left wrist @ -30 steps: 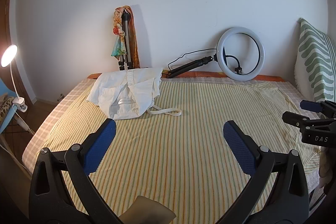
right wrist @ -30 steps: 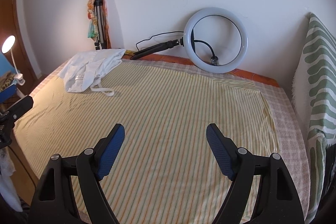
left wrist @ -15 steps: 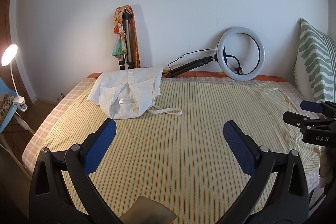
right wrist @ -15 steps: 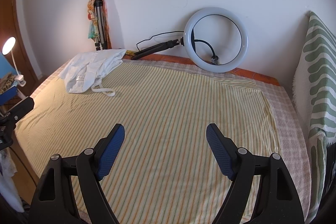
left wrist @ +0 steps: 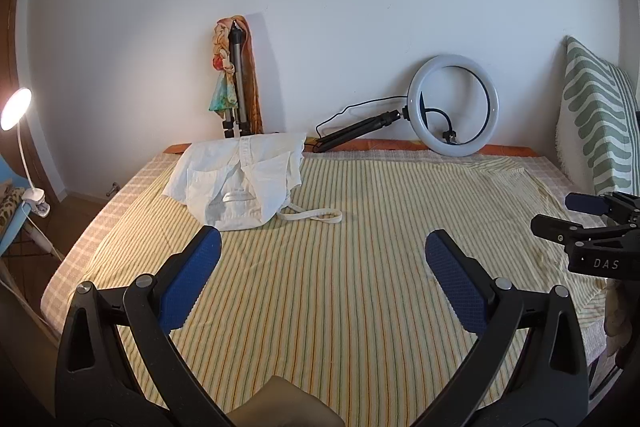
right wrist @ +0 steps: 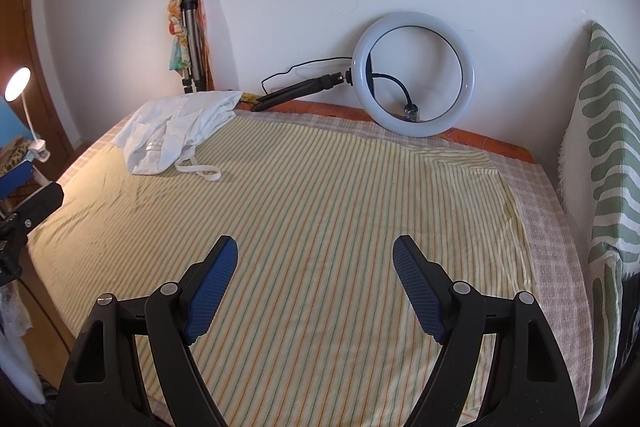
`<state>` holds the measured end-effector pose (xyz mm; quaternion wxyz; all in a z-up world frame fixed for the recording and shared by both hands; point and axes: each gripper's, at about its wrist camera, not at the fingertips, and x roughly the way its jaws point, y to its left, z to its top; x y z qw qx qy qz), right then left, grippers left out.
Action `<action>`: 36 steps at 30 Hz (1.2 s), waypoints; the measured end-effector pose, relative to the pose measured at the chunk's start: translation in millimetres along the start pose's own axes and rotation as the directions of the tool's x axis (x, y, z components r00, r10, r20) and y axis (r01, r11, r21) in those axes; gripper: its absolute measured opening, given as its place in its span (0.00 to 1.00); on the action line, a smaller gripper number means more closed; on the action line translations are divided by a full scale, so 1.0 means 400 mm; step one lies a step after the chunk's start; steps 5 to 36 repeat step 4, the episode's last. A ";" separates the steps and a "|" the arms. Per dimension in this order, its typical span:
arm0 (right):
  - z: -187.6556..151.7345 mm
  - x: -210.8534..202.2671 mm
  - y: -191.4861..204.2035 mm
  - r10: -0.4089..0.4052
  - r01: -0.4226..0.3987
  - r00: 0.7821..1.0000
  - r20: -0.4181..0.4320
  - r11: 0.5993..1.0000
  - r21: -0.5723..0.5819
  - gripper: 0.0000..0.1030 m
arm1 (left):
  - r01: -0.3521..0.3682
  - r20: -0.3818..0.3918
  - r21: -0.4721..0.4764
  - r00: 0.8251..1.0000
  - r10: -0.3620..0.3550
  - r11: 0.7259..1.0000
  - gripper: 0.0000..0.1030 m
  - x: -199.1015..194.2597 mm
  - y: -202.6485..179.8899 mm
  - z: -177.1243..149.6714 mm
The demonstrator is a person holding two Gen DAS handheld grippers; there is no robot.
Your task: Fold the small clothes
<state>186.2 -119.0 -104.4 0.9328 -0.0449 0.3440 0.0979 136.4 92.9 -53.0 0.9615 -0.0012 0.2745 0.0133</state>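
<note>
Between the blue pads of the left gripper (left wrist: 322,269) there is nothing but striped cloth: its fingers (left wrist: 192,281) stand spread wide, and it hangs over the near part of the bed. The right gripper (right wrist: 315,273) hangs beside it the same way, fingers gaping and holding nothing.

Further out, the yellow striped sheet (left wrist: 320,287) lies mostly flat, with a few soft wrinkles toward its left edge.

The white garment (left wrist: 240,183) lies well apart from both grippers, at the far left corner near the wall, in a loose bundle with layers lapped over one another and a white strap (left wrist: 312,215) trailing out toward the middle of the bed. It could be a rough fold set aside, or a heap waiting to be folded; I can't settle which from where I stand.

If folding is what's wanted, I'd say the bundle wants the open middle of the sheet, and each gripper should pinch a single clear edge or corner, not a bunched layer, or the cloth will drag and twist. The strap could snag or end up tucked crooked. The tripod (left wrist: 236,83) and ring light (left wrist: 454,111) by the wall leave little room back there.
</note>
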 end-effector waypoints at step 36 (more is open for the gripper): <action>0.001 0.002 -0.001 0.003 -0.003 1.000 -0.003 1.000 0.003 0.78 | 0.002 0.004 0.008 1.000 -0.002 1.000 1.00 -0.007 -0.006 -0.001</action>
